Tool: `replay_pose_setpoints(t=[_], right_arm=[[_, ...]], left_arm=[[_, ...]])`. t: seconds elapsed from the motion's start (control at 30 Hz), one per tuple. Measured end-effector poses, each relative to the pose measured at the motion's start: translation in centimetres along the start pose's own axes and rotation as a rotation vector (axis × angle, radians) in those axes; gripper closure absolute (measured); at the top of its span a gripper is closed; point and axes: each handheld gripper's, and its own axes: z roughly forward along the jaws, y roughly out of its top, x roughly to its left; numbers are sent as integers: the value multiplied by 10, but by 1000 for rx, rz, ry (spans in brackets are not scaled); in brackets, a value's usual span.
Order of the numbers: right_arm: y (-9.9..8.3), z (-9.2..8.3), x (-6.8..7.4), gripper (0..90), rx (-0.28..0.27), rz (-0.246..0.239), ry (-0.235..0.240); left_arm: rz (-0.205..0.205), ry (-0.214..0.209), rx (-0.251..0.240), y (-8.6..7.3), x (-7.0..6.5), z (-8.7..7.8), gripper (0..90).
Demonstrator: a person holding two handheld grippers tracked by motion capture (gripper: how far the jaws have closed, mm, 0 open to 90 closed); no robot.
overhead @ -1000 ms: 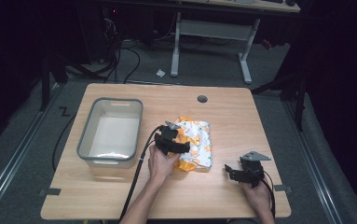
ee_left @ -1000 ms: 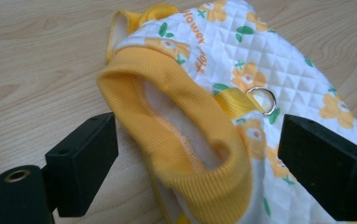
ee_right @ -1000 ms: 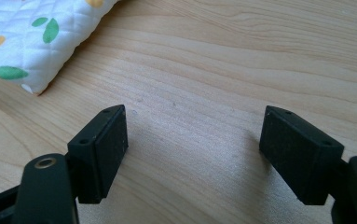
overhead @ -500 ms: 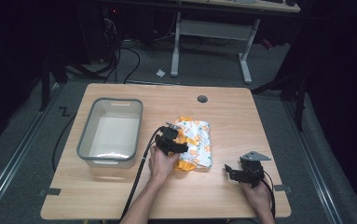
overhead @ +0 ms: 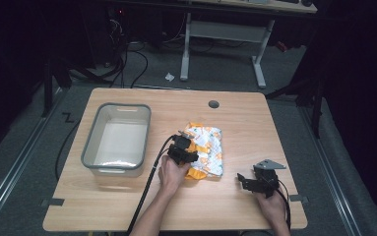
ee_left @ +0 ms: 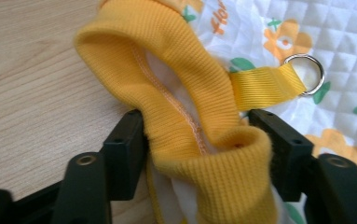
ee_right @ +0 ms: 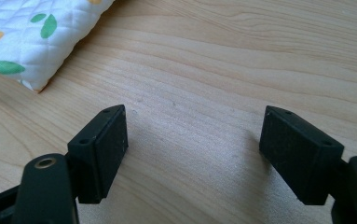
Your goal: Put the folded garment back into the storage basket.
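Note:
A white quilted garment (overhead: 209, 147) with orange flowers and green leaves lies at the table's middle. Its yellow ribbed cuff (ee_left: 190, 88) bunches up between the jaws of my left gripper (ee_left: 197, 128), beside a yellow strap with a metal ring (ee_left: 306, 74). Those jaws have just been closing, and both pads now press on the cuff. From above, the left gripper (overhead: 182, 150) sits at the garment's left edge. My right gripper (overhead: 249, 181) rests open near the front right of the table, nothing between its jaws (ee_right: 195, 140). A corner of the garment (ee_right: 36, 37) lies beyond it.
A grey plastic bin (overhead: 90, 153), nothing inside it, stands on the left of the wooden table (overhead: 235, 211). A round cable hole (overhead: 213, 104) sits near the far edge. Black cables trail from both grippers toward the front edge. Desk legs and cables stand beyond the table.
The left gripper stays at the garment's left edge with its jaws drawn closer around the fabric. The right gripper has not moved.

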Motion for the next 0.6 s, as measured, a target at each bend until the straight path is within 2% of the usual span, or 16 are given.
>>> replay_pose_setpoints(t=[0.03,0.07,0.33,0.37,0.6], right_arm=[[0,0,0,238,0,0,0],[0,0,0,238,0,1,0],[0,0,0,238,0,1,0],[0,0,0,238,0,1,0],[0,0,0,238,0,-1,0]], left_arm=[[1,-2,-2,0,-1,0,431],[5,-9,-3,0,-2,0,488],[11,-29,-5,0,-5,-1,616],[11,-37,-6,0,-5,-1,656],[4,-67,-15,0,-3,-1,722]])
